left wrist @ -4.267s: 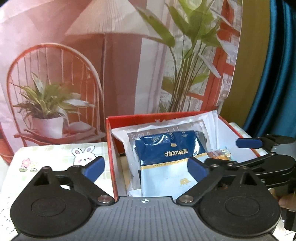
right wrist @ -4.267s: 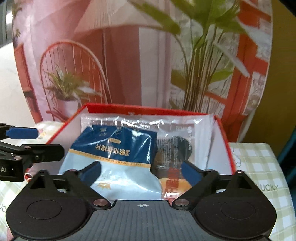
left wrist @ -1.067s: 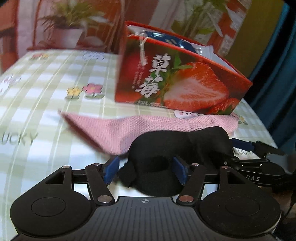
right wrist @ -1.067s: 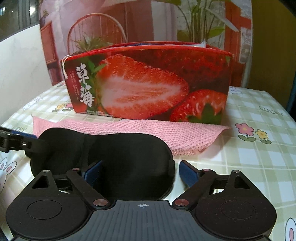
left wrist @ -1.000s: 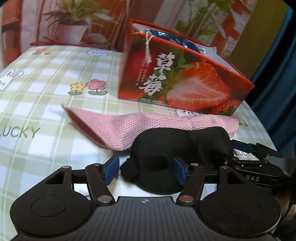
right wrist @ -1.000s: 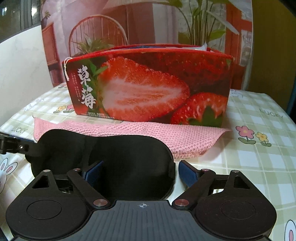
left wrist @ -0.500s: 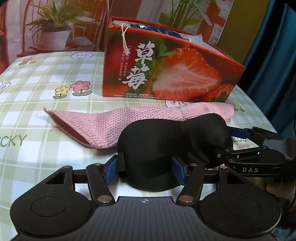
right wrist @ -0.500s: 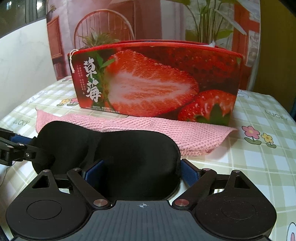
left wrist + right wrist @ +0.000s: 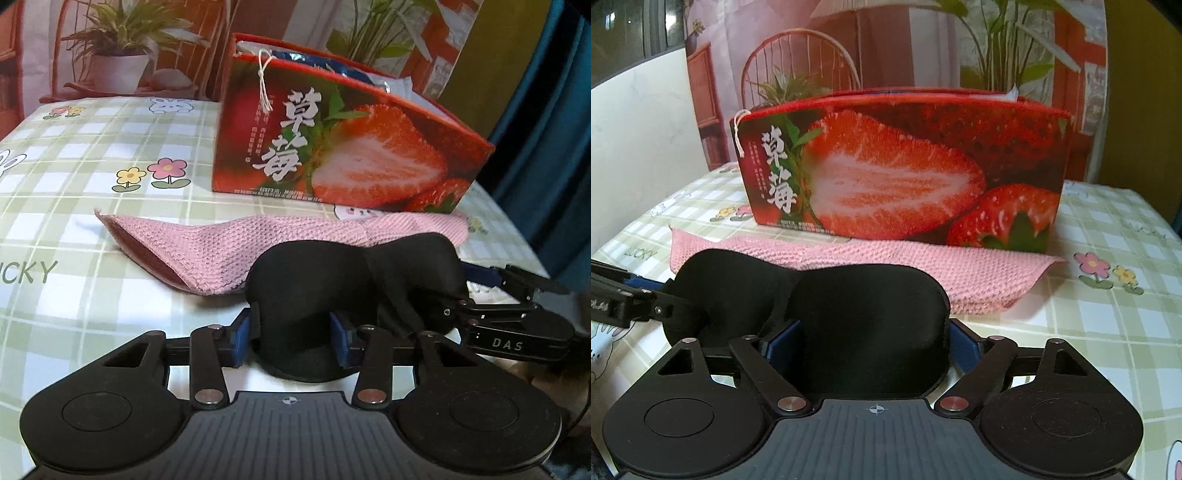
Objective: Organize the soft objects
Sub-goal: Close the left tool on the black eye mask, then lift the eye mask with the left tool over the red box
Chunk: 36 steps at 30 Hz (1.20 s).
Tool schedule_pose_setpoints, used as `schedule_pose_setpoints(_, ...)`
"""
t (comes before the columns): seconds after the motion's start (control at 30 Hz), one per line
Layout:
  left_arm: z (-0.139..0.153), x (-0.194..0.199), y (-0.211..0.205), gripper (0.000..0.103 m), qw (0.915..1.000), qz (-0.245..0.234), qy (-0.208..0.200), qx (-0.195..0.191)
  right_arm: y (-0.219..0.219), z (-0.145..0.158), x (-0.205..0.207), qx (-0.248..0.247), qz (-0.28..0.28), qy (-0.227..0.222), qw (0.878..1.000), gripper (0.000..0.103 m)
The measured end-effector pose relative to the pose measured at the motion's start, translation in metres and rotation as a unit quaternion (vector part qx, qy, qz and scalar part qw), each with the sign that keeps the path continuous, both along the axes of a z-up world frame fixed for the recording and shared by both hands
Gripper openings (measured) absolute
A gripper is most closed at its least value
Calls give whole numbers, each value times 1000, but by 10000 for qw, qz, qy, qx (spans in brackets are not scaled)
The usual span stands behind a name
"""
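Black eye mask (image 9: 314, 291) low centre in both views, lying on the worktop (image 9: 74, 184) just in front of a pink knit cloth (image 9: 236, 243), its far edge overlapping the cloth. Left hand-held gripper (image 9: 291, 341): jaws closing at a narrow gap, blue pads pressing one end of the mask. Right hand-held gripper (image 9: 873, 349): jaws closing at a wide gap, the mask's other lobe filling the span and touching both pads.

Risks, as judged:
- Mask is soft foam; a pinch at each end could buckle it or let it slip free on lifting.
- The cloth could drag along if a pad catches it.
- Uneven pull between the two hands could twist the mask.

Surface: green-and-white checked cover with flowers, rabbits and "LUCKY" print. Strawberry box (image 9: 901, 173) stands behind the cloth, packets showing above its rim. Backdrop shows printed chair and plants; blue curtain at right edge.
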<state>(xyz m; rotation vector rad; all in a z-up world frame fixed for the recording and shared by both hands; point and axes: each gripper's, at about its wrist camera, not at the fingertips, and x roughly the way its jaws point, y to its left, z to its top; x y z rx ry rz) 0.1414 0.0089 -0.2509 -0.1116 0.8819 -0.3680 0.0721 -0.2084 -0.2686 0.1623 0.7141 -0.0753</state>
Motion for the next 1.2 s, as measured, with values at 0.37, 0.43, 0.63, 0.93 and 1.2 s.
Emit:
schedule_pose_setpoints(0.37,23,-14,-10,25,9979,-182,-610,119,-12,26,-24,405,-289,-580,9971,40)
schedule_pose_setpoints(0.43,22,-14,-7,23,9980,-176,-599,34,-14,30,-27,409,-321,-648,9965,31)
schedule_pose_setpoints(0.63,22,-14,-8,21,9979,-211,-615,-17,-8,36,-30,514,-117,-741,9959,26)
schedule_pose_setpoints(0.93,28,-20,-6,16,9968,-227,-759,-59,-3,43,-35,486,-28,-773,9958,17)
schedule_pose_setpoints(1.2,40,-22,-5,16,9950,-234,-960,-103,-5,52,-41,477,-36,-963,9942,14)
